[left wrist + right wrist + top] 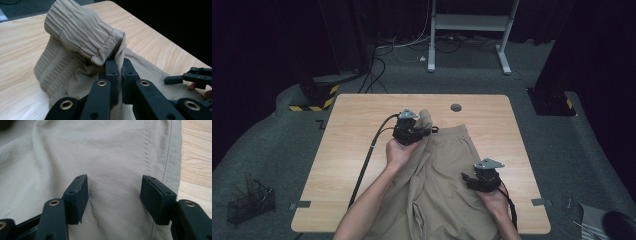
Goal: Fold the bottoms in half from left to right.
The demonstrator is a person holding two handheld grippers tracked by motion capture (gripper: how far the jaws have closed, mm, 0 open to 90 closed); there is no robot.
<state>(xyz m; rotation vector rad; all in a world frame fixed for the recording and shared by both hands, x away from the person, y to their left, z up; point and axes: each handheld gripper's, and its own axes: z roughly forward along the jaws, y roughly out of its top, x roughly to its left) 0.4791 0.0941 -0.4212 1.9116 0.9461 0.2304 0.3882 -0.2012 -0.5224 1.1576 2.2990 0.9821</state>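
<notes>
1. My left gripper [426,129] was clamped on the gathered waistband [82,32] of the beige shorts [437,175], lifted at the far middle of the table [357,130].
2. My right gripper [113,195] had its jaws wide apart over the shorts' near right part, grasping nothing.

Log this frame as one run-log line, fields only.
left gripper: shut on waistband, lifted | right gripper: open over shorts, apart | table: shorts spread flat
</notes>
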